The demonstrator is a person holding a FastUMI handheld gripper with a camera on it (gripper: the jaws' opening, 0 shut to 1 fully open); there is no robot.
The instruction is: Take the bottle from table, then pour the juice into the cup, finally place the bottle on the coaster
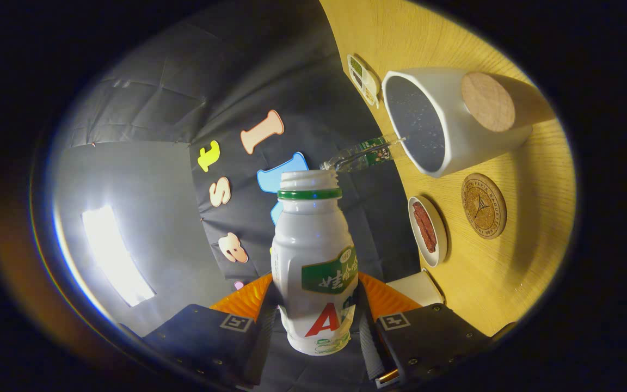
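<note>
My gripper (313,321) is clamped on the bottle (313,261), one finger pressing each side of its lower body, so the jaws stand only as far apart as the bottle is wide. The bottle sits between my fingers, white with a green label and a green ring under its uncapped mouth, which points away from me. The whole view is tipped, with the wooden table (531,218) standing to one side. Beyond the mouth lie a small dish (429,231) and the round cork coaster (484,206). Further on is the white cup (444,122), its opening facing me.
</note>
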